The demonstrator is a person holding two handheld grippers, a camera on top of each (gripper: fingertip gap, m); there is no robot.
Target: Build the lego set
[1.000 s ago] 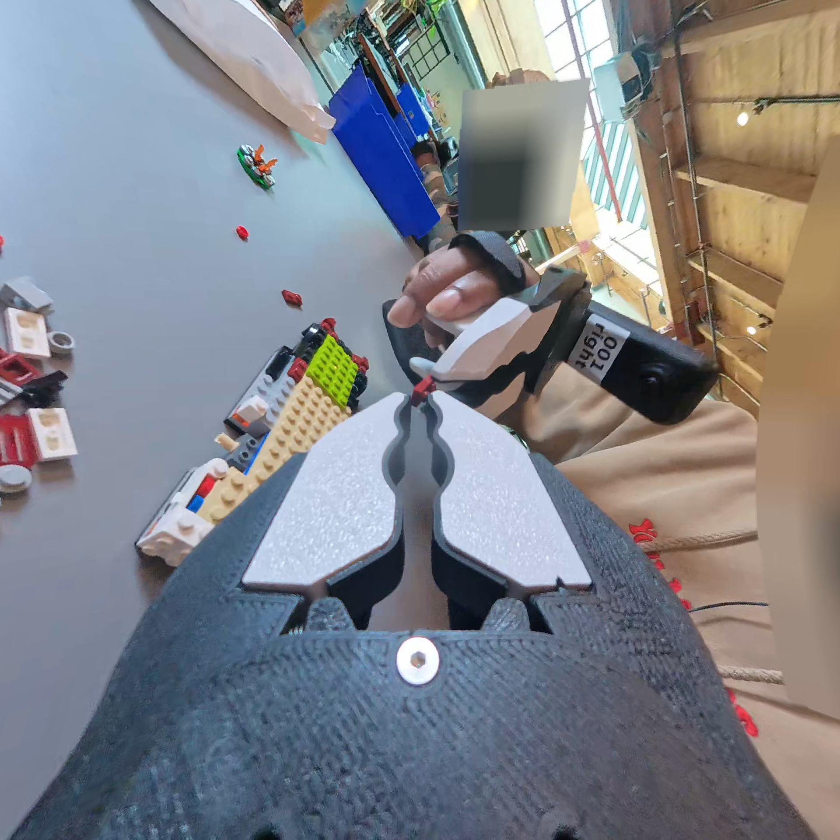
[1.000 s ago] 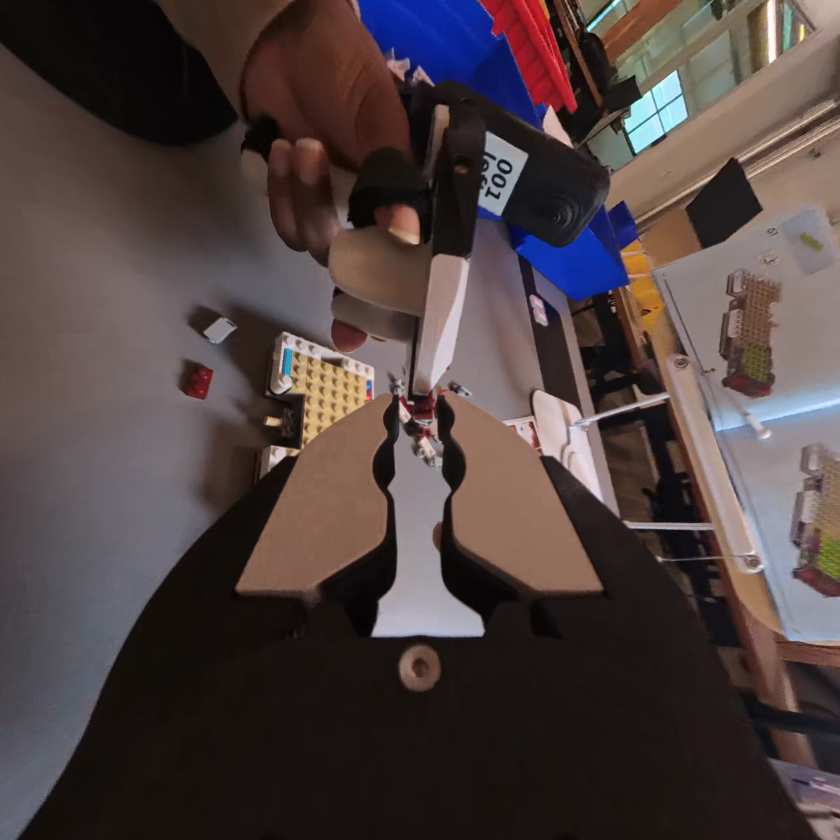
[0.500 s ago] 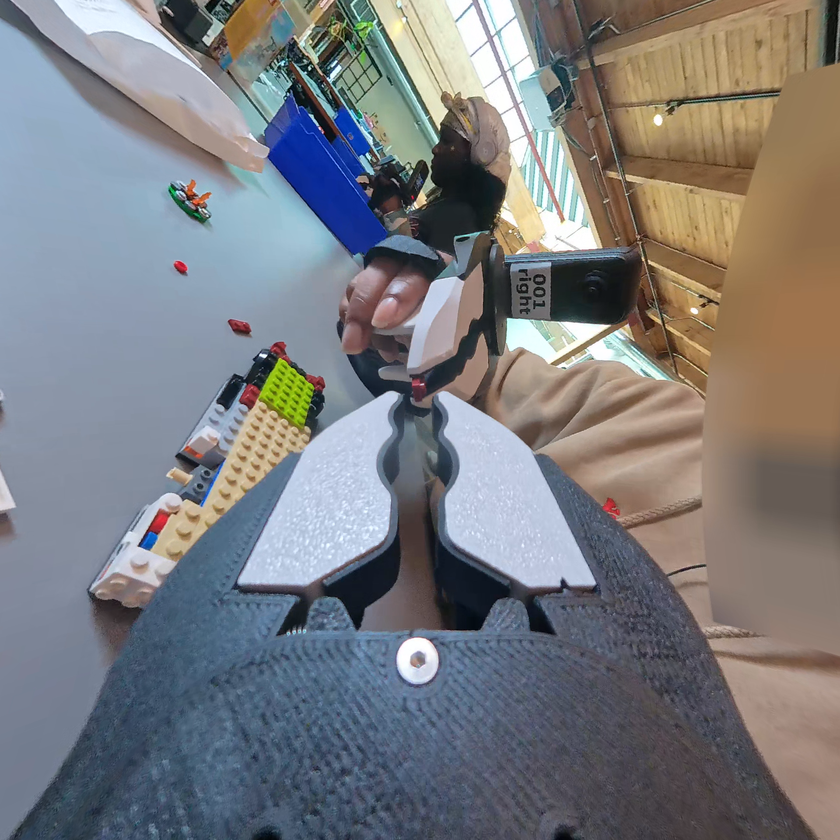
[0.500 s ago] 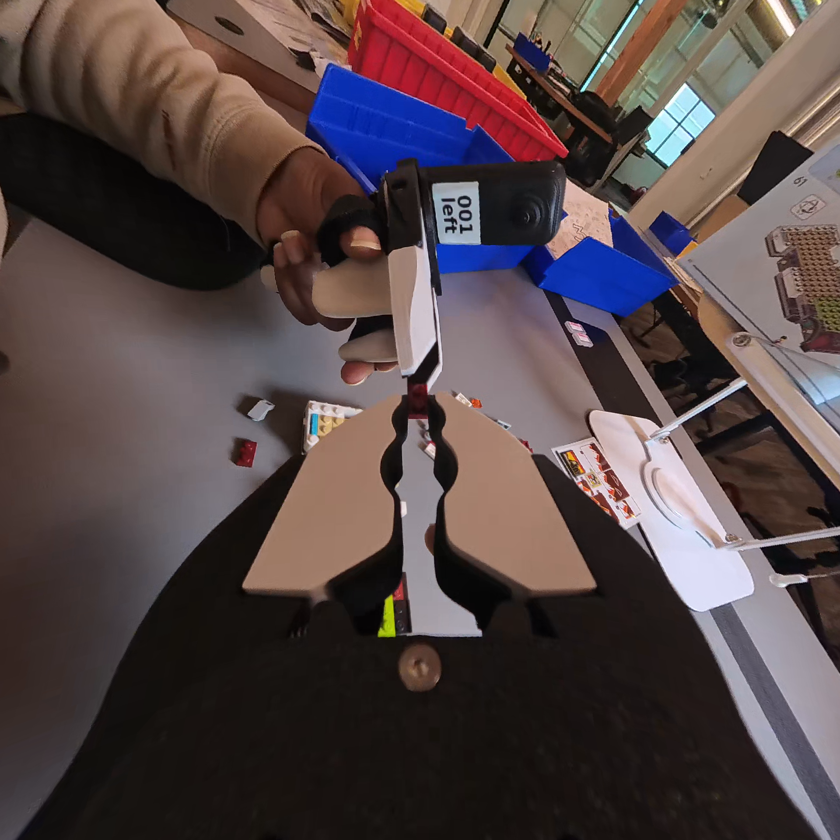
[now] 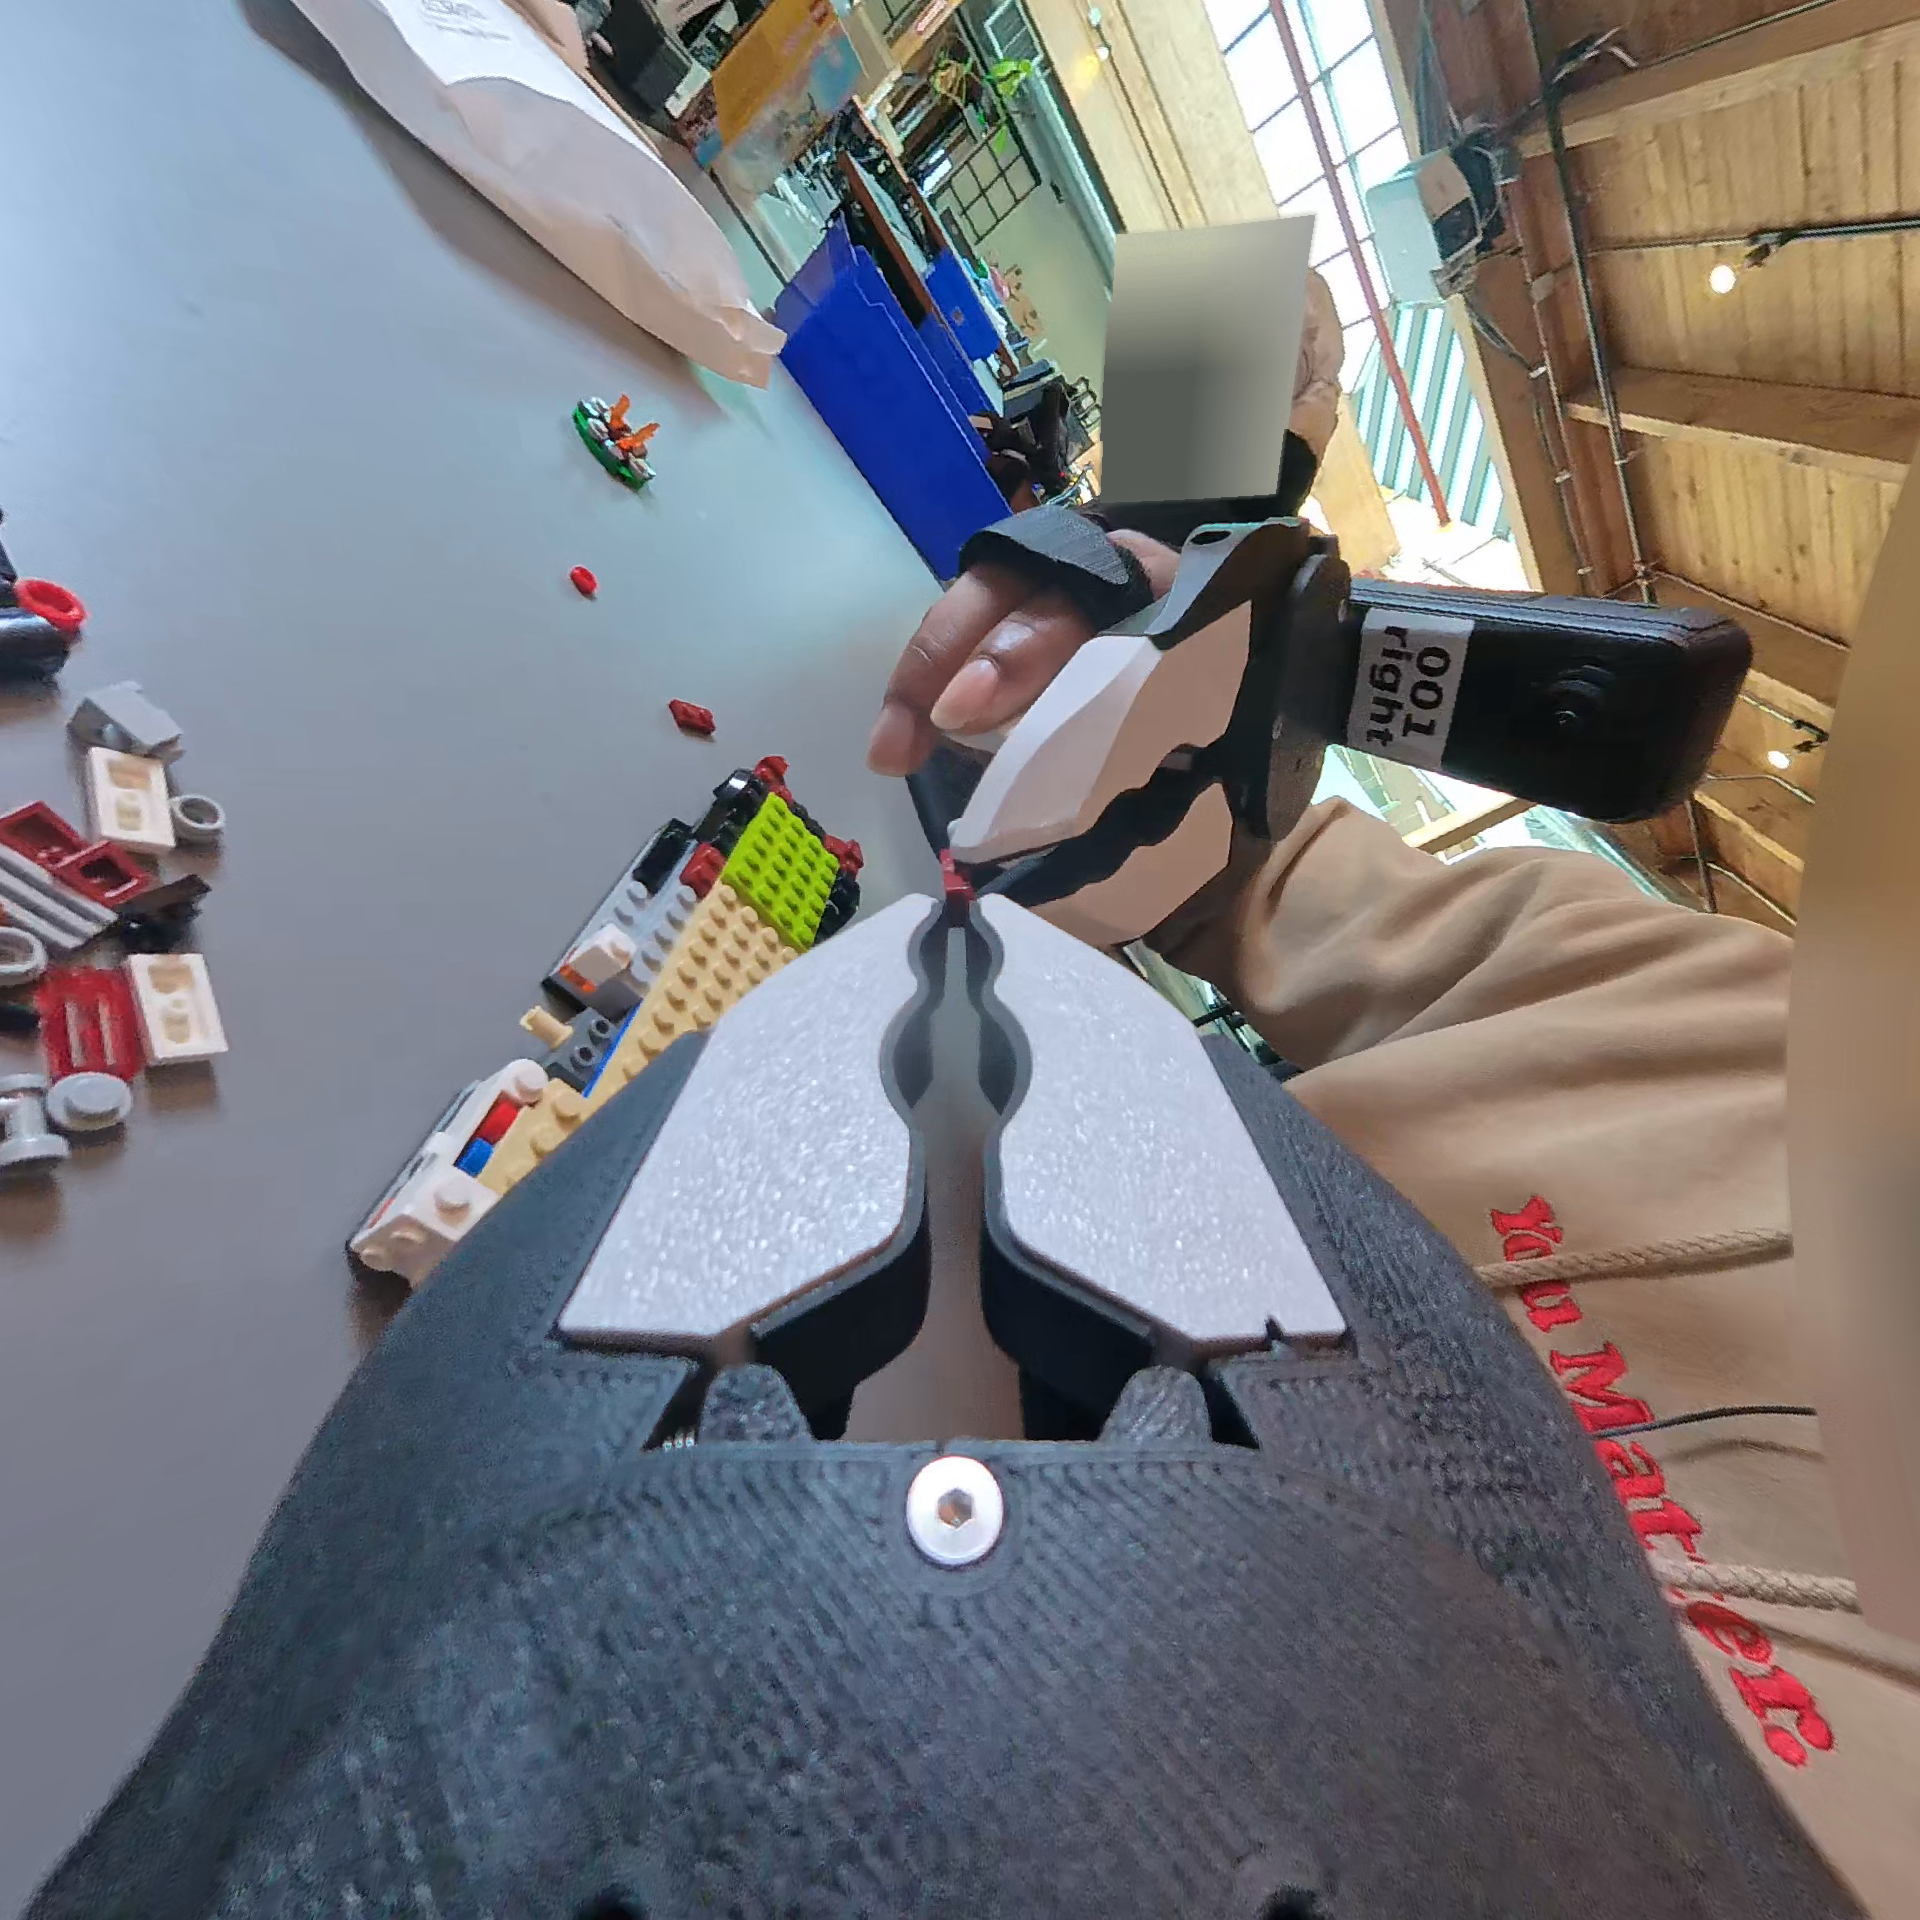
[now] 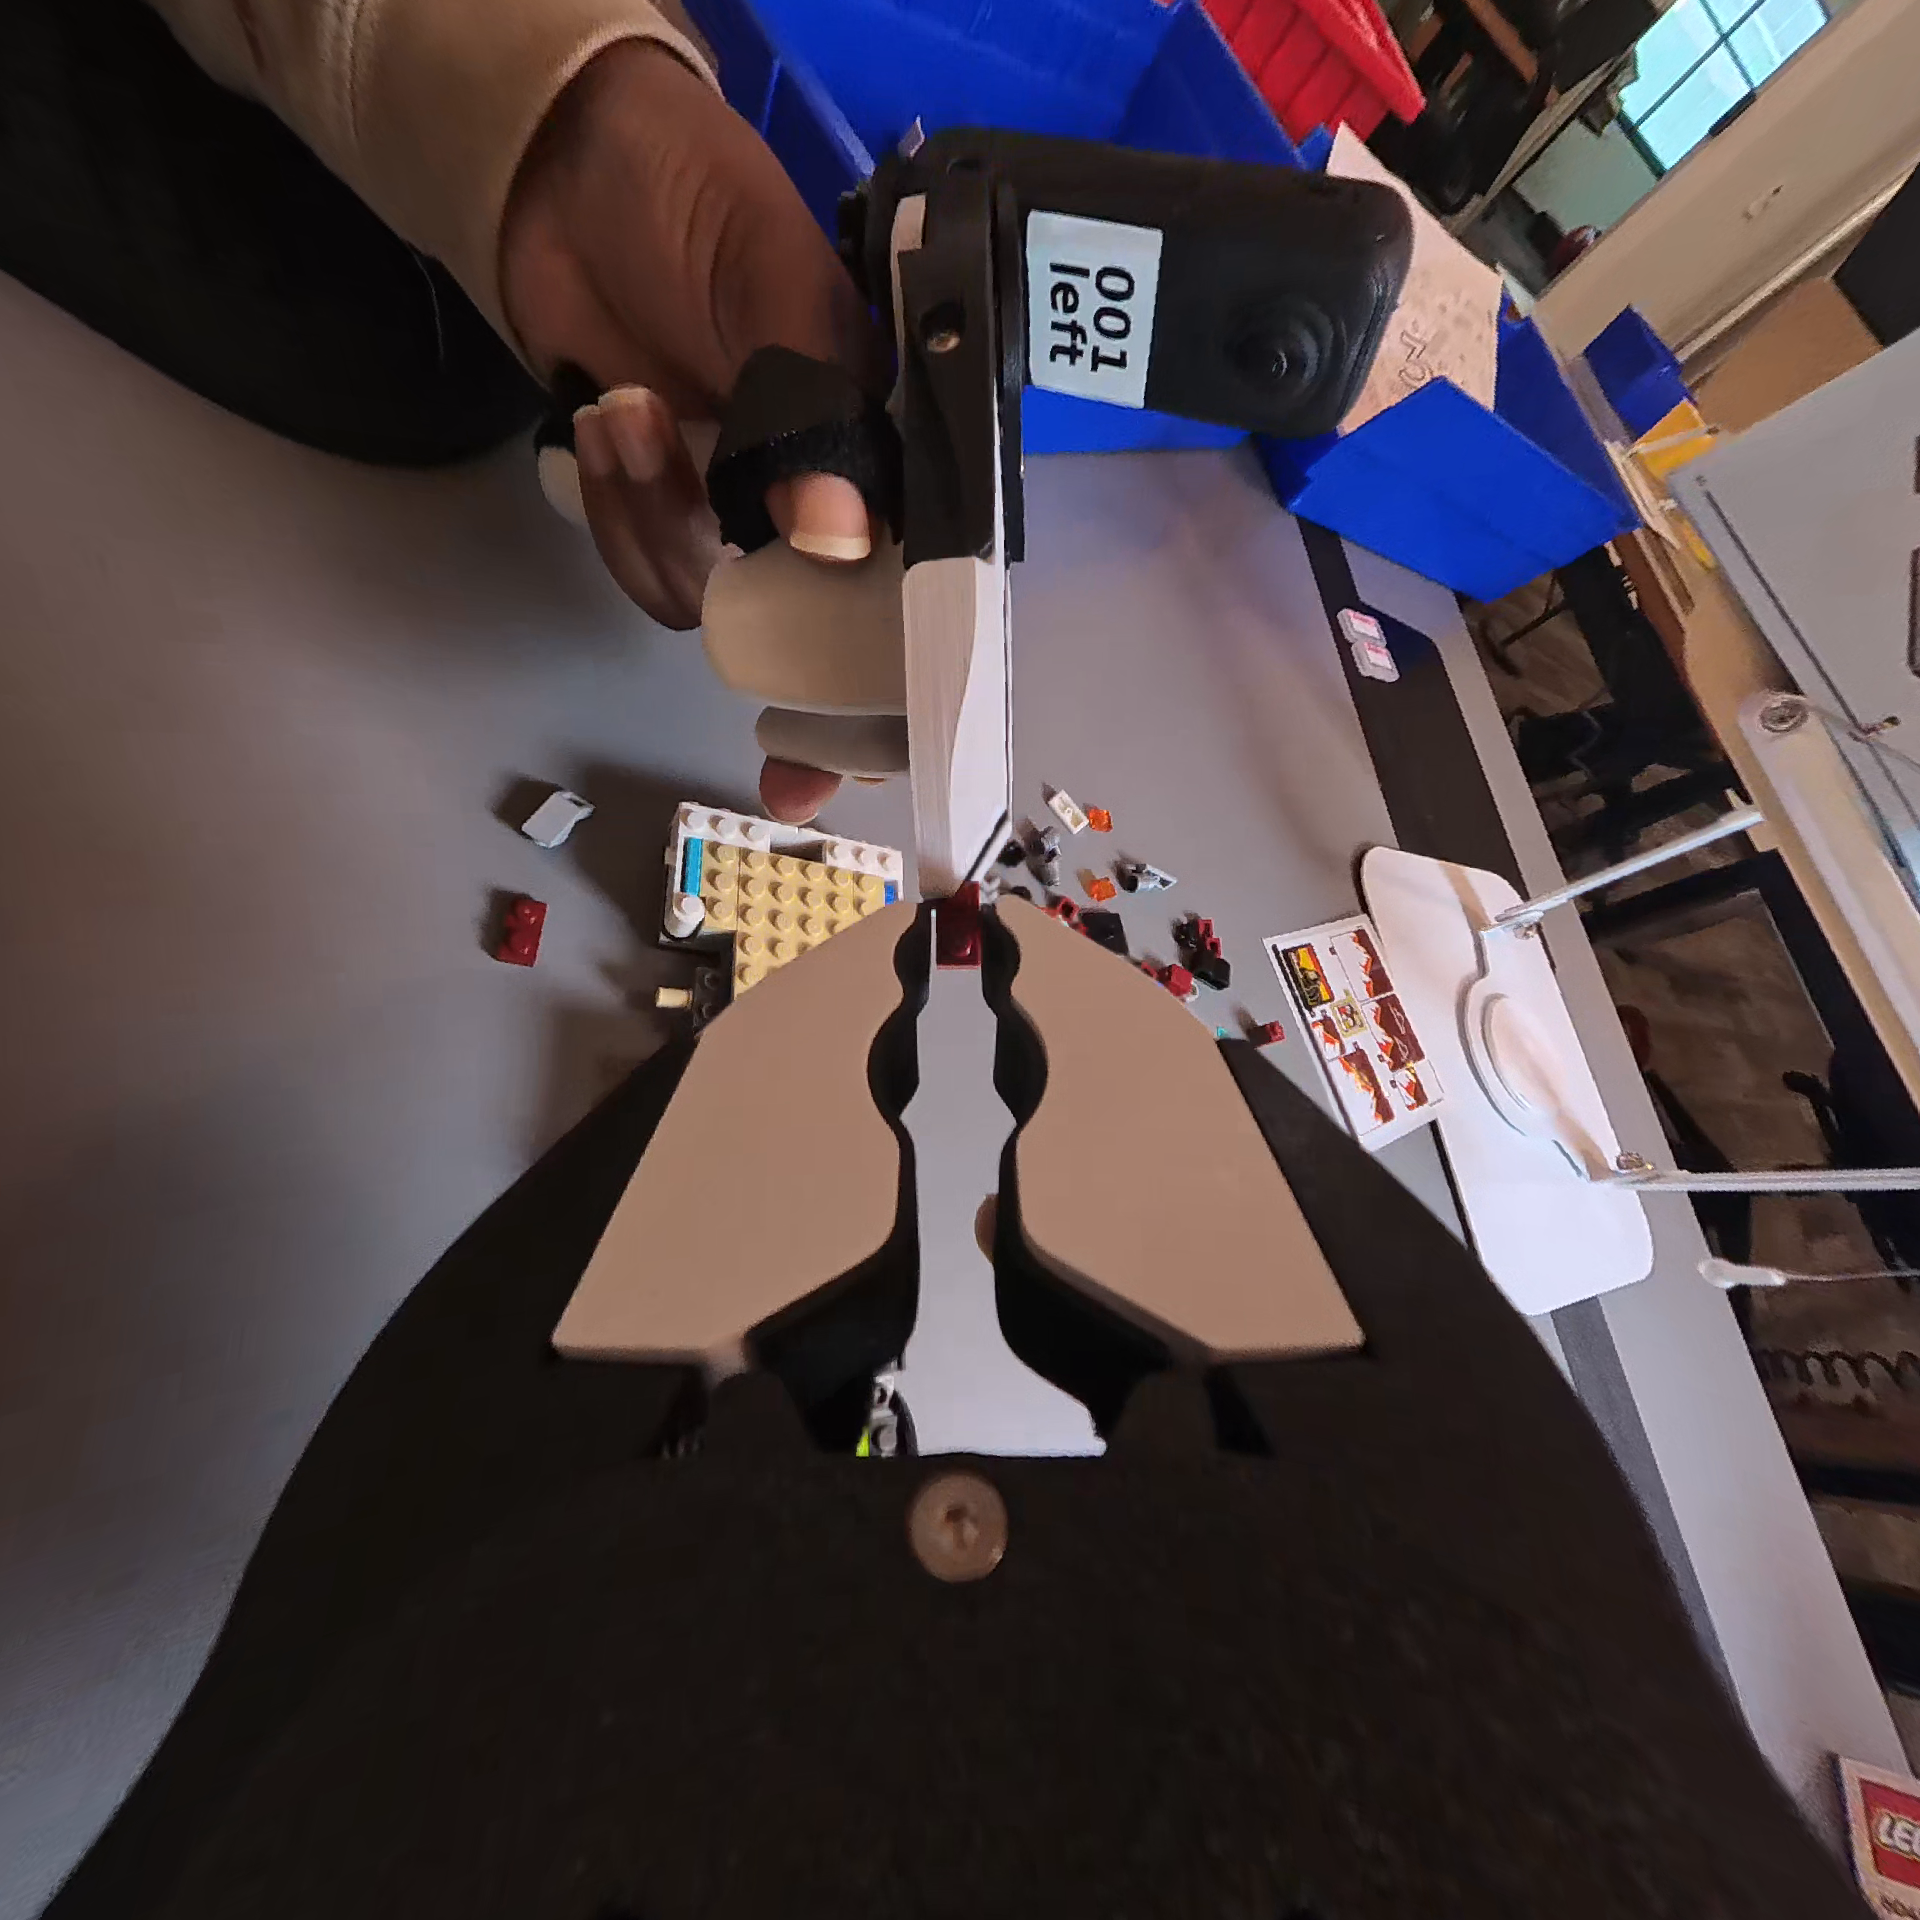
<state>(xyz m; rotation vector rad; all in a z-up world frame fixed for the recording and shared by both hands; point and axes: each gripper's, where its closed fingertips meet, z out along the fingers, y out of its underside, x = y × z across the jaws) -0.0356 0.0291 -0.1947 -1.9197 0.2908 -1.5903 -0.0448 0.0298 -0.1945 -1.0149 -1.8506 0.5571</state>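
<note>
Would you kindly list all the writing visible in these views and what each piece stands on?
I do not transcribe writing; these things bear it:
White label, black camera on right gripper.
White label, black camera on left gripper.
Red embroidery, beige sweatshirt.
Sticker sheet: too small to read.
Red logo, box corner.

A grey counter carries a tan-and-white brick model at centre frame, loose small bricks to its right, a sticker sheet farther right, and blue bins at upper right.
</note>
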